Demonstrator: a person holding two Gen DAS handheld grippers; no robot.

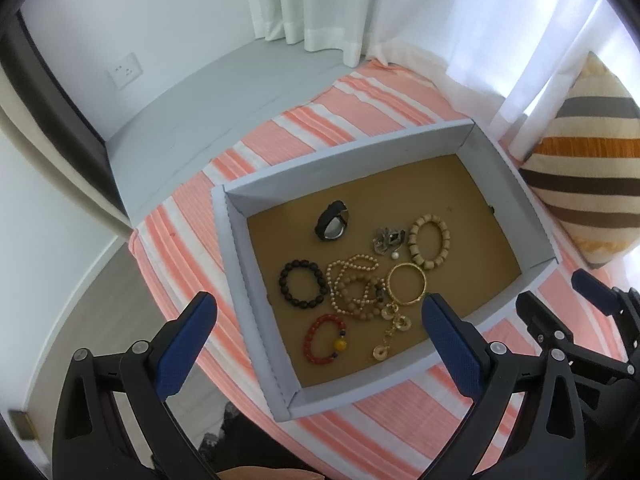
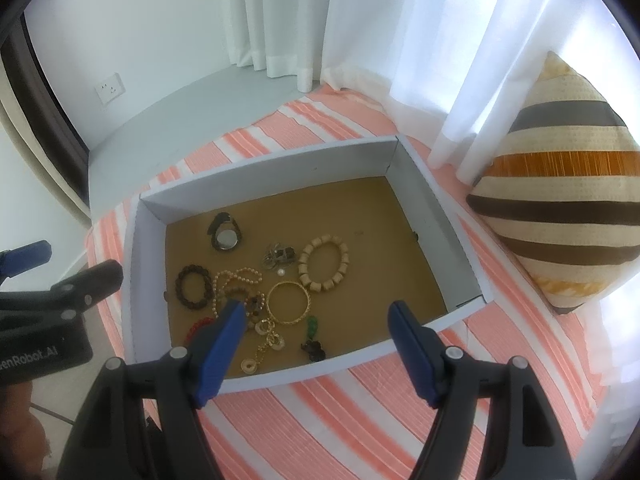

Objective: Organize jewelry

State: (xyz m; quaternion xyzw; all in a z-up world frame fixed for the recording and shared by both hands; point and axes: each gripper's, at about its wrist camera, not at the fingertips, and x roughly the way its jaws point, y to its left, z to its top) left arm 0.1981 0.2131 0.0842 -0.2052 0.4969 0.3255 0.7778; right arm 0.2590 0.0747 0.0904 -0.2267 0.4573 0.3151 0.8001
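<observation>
A shallow grey box (image 1: 236, 248) with a brown floor lies on a striped cloth and also shows in the right wrist view (image 2: 136, 264). In it lie a black bead bracelet (image 1: 303, 288), a red bead bracelet (image 1: 324, 338), a gold bangle (image 1: 407, 283), a pale wooden bracelet (image 1: 429, 247), a tangled bead necklace (image 1: 354, 288), a black watch (image 1: 332, 226) and a gold chain with discs (image 1: 390, 332). A green and dark pendant (image 2: 313, 340) shows in the right wrist view. My left gripper (image 1: 316, 312) is open above the box's near left. My right gripper (image 2: 316, 312) is open above the box's near edge.
The box sits on an orange and white striped cloth (image 1: 360, 96) over a round table. A striped cushion (image 2: 560, 208) leans at the right. White curtains (image 2: 280, 12) hang behind. A wall socket (image 1: 124, 70) is at the far left.
</observation>
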